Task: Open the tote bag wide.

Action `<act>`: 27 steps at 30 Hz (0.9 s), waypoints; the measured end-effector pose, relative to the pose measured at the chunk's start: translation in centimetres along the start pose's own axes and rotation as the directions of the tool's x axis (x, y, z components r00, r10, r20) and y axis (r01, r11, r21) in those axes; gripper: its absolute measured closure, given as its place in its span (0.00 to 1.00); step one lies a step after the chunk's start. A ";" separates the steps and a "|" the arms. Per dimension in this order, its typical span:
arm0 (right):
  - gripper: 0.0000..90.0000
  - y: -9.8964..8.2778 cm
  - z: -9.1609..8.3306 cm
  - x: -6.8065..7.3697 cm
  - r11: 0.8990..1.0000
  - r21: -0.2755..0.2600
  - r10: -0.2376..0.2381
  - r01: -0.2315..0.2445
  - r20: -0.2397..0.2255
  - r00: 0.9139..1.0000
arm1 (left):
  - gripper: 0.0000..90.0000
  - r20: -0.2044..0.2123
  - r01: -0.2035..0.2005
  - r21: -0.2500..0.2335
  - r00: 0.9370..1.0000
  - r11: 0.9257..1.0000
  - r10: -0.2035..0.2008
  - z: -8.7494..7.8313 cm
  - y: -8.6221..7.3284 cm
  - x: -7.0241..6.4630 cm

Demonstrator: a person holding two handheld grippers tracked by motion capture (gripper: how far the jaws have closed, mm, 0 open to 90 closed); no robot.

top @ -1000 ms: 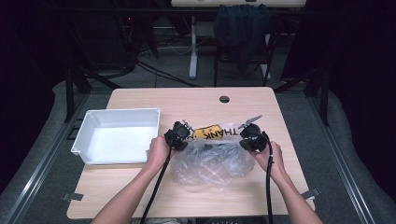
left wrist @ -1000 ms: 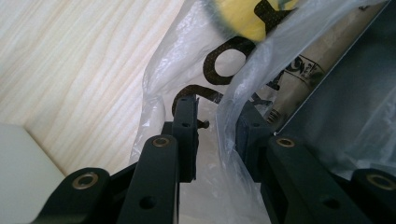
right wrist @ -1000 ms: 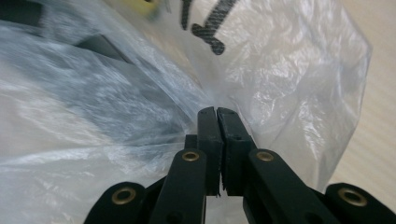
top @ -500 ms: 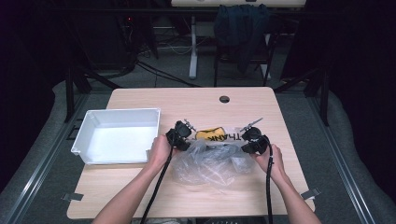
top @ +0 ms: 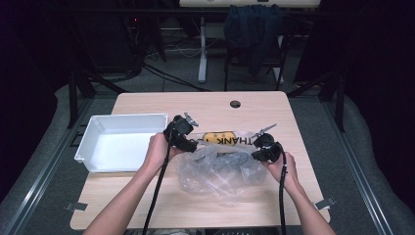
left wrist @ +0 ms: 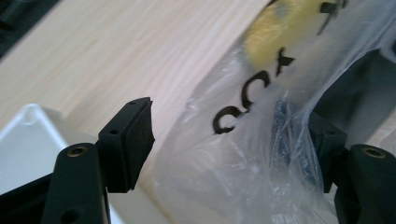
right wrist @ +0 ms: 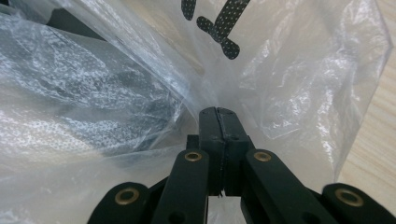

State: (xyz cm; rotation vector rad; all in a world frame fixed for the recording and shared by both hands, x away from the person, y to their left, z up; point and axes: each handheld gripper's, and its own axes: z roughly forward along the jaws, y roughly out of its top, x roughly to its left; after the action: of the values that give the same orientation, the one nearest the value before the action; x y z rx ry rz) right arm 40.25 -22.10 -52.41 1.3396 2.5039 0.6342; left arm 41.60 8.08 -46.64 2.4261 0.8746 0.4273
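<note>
A clear plastic bag (top: 215, 174) with black lettering and a yellow patch (top: 220, 137) lies crumpled mid-table, something dark inside it (right wrist: 116, 84). My left gripper (top: 191, 144) hovers at the bag's left top edge. Its jaws have just been opening and now stand open in the left gripper view (left wrist: 233, 126). The bag's film (left wrist: 243, 186) hangs loose between them and brushes the right pad (left wrist: 327, 140); the left pad (left wrist: 137, 135) is bare. My right gripper (top: 258, 152) holds the bag's right edge, and in the right gripper view (right wrist: 218, 114) its jaws are shut on a pinch of film (right wrist: 280, 84).
A white tray (top: 93, 142) with nothing in it stands at the table's left, close to my left hand. A round cable hole (top: 235, 104) sits near the far edge. Bare tabletop (top: 147, 205) lies in front of the bag, and a chair with dark cloth (top: 254, 29) stands beyond.
My left gripper has opened, let go of the bag's left edge and lifted a little. The right gripper has stayed put, still pinching the bag.
</note>
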 end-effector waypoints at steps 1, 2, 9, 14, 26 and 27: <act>1.00 0.1 0.0 0.0 1.000 -0.005 -0.002 0.002 -0.001 1.000 | 0.32 0.031 0.008 -0.018 0.999 1.000 -0.007 0.0 0.0 0.0; 1.00 0.0 0.1 0.0 1.000 -0.026 0.010 -0.010 -0.005 1.000 | 0.30 0.052 0.002 -0.028 0.999 1.000 -0.001 0.0 0.0 -0.1; 1.00 0.4 0.1 -0.2 1.000 -0.025 0.005 -0.005 -0.005 1.000 | 0.27 0.099 -0.022 -0.082 0.995 0.996 0.030 -1.3 1.2 -1.3; 1.00 0.5 0.1 -0.2 1.000 -0.028 0.009 -0.010 -0.008 1.000 | 0.25 0.099 -0.054 -0.099 0.993 0.994 0.063 -3.1 1.7 -2.8; 1.00 0.5 -0.1 -0.3 0.999 -0.034 0.013 -0.014 -0.016 1.000 | 0.23 0.065 -0.206 -0.082 0.975 0.975 0.212 -4.1 2.0 -9.0; 1.00 0.5 0.0 -0.3 0.999 -0.044 0.025 -0.026 -0.018 1.000 | 0.25 0.056 -0.221 -0.067 0.973 0.973 0.225 -3.8 1.9 -9.3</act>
State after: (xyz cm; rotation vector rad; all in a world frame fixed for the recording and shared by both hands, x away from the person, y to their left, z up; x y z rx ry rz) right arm 40.74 -22.11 -52.14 1.3578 2.4755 0.7056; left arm 33.96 2.09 -43.56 2.4762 0.5553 0.4486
